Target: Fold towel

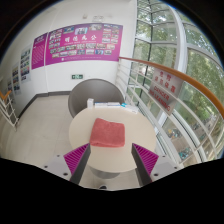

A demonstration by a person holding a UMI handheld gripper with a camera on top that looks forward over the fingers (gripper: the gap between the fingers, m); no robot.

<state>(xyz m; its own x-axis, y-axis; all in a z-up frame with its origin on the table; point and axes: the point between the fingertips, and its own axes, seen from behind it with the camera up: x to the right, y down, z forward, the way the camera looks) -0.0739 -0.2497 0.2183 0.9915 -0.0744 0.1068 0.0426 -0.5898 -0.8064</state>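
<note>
Towel [107, 133] on round table [75, 130], gripper [108, 158] agape

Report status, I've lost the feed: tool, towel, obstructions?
Tool open, empty. Red towel folded on round table, just ahead of fingers. Nothing in the way.

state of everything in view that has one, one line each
towel: folded into a small square, flat on the table, ahead of the fingers
hand-held gripper: open, holding nothing
table: bears only the towel
chair: empty, beyond the table
</note>
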